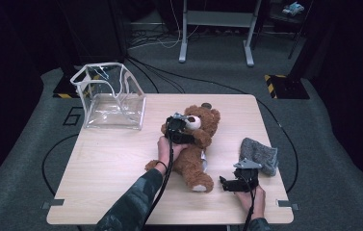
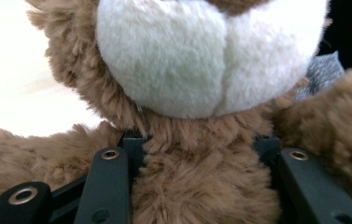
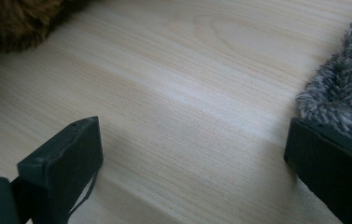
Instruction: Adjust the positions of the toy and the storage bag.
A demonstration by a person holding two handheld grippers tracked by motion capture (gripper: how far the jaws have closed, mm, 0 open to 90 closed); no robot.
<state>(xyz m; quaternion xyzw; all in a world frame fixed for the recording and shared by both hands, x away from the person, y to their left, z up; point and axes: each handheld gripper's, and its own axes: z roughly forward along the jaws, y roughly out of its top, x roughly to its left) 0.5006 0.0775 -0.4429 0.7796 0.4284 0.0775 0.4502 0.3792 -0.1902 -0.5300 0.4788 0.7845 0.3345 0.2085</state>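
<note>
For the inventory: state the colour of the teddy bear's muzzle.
Cream-white muzzle, clearest in the left gripper view.

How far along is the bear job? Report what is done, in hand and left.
Done: the left gripper is shut on the teddy bear at its chest, just under the white muzzle.
In hand: the bear's feet are on the table.
Left: probably carrying it to the clear bag, which stands open at the far left corner. The right gripper is open and holds nothing, beside the grey cloth.
</note>
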